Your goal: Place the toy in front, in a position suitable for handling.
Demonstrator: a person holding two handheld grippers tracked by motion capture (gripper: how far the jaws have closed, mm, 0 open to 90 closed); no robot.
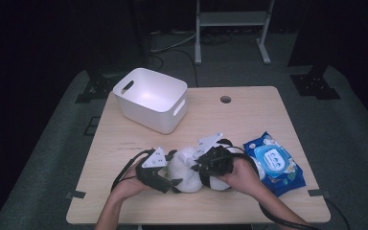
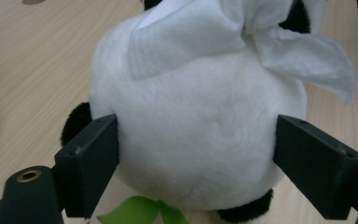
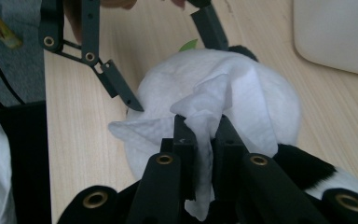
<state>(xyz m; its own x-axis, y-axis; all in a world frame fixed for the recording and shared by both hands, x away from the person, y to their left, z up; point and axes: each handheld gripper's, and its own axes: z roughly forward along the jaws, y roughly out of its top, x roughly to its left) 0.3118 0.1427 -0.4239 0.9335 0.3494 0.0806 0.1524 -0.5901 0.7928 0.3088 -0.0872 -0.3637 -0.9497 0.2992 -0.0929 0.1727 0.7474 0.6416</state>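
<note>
A black-and-white plush toy (image 1: 184,173) with a green leaf (image 2: 140,212) lies on the wooden table (image 1: 249,117) near its front edge. My left gripper (image 2: 196,163) straddles its round white part from the left. The jaws stand wide, and the fur touches both pads (image 2: 98,158) without a visible squeeze. From the right, my right gripper (image 3: 204,135) is shut on a crumpled white wipe (image 3: 235,98), which it holds against the top of the plush (image 3: 279,107). In the left gripper view the wipe (image 2: 191,32) drapes over the toy. The high view shows both grippers, left (image 1: 175,167) and right (image 1: 197,165), meeting at the toy.
A white plastic bin (image 1: 151,98) with handle slots stands at the back left of the table. A blue pack of wet wipes (image 1: 274,164) lies just right of my right hand. A small round hole (image 1: 225,99) sits near the far edge.
</note>
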